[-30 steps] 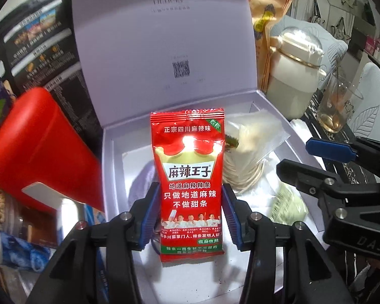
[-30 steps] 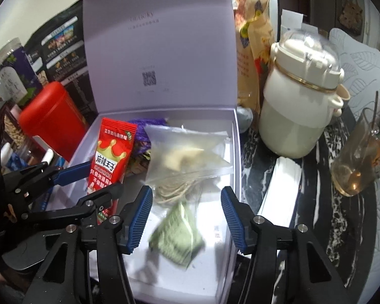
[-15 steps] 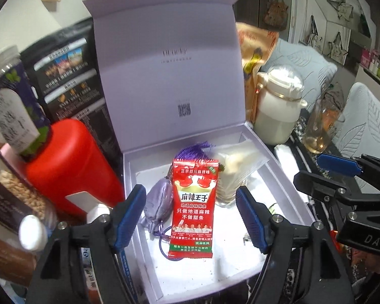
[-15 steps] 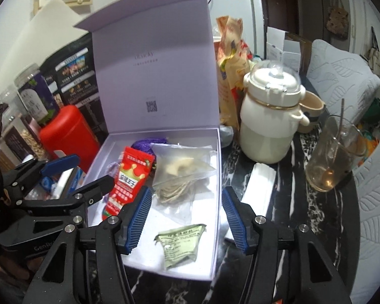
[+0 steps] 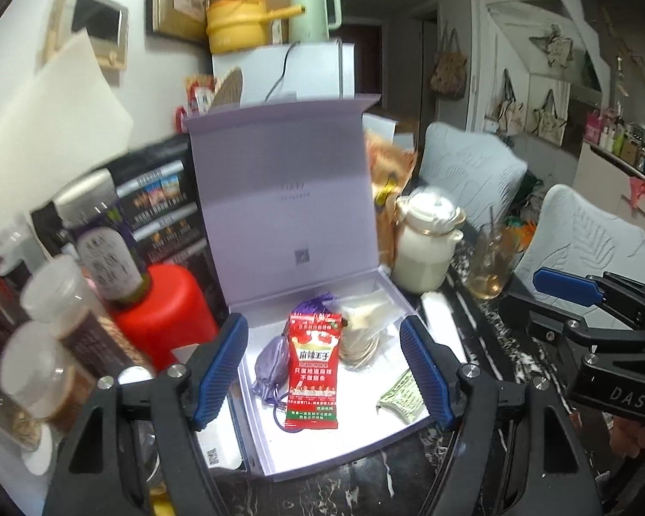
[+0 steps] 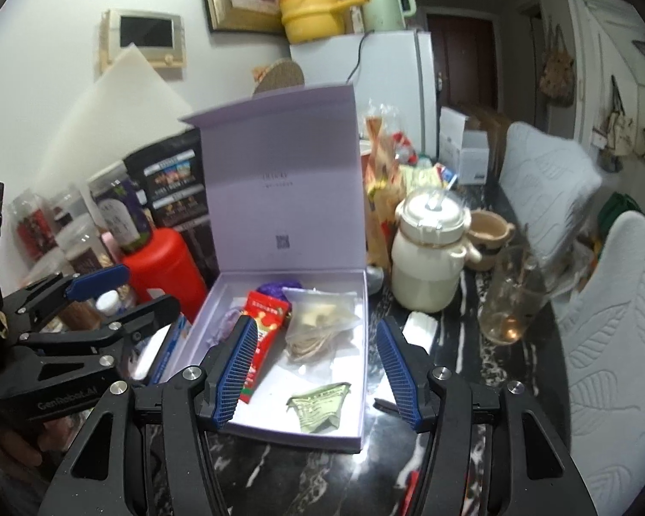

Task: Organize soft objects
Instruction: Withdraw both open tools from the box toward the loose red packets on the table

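An open lavender box (image 5: 253, 443) with its lid raised holds a red snack packet (image 5: 313, 365), a purple sachet (image 5: 271, 363), a clear bag (image 5: 365, 322) and a green packet (image 5: 402, 395). Above the box's near edge hangs my left gripper (image 5: 322, 321), open, with nothing between its fingers. My right gripper (image 6: 316, 321) hovers beside it, open and holding nothing, over the box's (image 6: 363, 365) front. The right wrist view shows the red packet (image 6: 264, 318), the clear bag (image 6: 322, 322) and the green packet (image 6: 318, 404), with the left gripper (image 6: 148, 287) at the left. The right gripper (image 5: 524, 292) appears at the right of the left wrist view.
A red canister (image 5: 163, 314) and several jars crowd the box's left side, with black bags behind. On the right stand a cream lidded pot (image 6: 428, 253), a glass mug (image 6: 511, 301) and a white packet (image 6: 419, 329) on dark marble. Quilted chair backs lie further right.
The left gripper opened and let go of the red packet, which now lies flat in the box. Both grippers drew up and back, so the box looks smaller and farther.
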A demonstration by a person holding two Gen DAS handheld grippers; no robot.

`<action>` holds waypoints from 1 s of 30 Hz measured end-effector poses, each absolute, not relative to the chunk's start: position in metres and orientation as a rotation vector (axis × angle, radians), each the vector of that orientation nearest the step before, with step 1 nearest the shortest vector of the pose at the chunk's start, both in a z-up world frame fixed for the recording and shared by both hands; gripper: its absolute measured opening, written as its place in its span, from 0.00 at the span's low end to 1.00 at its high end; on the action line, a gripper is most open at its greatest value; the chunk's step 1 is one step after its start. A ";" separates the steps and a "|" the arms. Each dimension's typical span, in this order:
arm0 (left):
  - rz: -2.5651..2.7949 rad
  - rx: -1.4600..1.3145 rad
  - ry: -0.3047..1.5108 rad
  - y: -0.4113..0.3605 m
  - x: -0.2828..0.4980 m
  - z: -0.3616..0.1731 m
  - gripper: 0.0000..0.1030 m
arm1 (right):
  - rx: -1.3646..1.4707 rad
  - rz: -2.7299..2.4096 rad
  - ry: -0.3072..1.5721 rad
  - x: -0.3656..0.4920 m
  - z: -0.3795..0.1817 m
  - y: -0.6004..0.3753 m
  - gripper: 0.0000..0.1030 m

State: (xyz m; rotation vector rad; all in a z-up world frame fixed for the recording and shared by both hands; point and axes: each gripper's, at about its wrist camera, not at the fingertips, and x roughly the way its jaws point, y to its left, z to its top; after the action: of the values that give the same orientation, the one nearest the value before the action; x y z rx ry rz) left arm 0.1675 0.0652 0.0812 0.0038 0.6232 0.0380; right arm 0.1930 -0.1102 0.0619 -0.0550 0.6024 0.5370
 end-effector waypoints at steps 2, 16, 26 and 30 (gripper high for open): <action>0.030 0.004 0.603 0.063 0.156 0.090 0.71 | -0.056 0.530 0.578 0.180 0.069 -0.115 0.56; -0.044 0.050 0.480 0.033 0.077 0.121 0.90 | -0.087 0.450 0.406 0.074 0.109 -0.153 0.67; -0.135 0.040 0.505 0.013 0.043 0.109 0.90 | -0.094 0.386 0.380 0.018 0.100 -0.174 0.76; -0.160 0.023 0.529 0.009 0.036 0.099 0.90 | -0.076 0.361 0.406 0.008 0.087 -0.183 0.76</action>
State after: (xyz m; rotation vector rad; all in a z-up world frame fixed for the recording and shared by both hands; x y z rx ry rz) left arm 0.0358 0.0086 0.0986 0.0225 0.5294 -0.1604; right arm 0.0081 -0.1834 0.0873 -0.0764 0.4056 0.3613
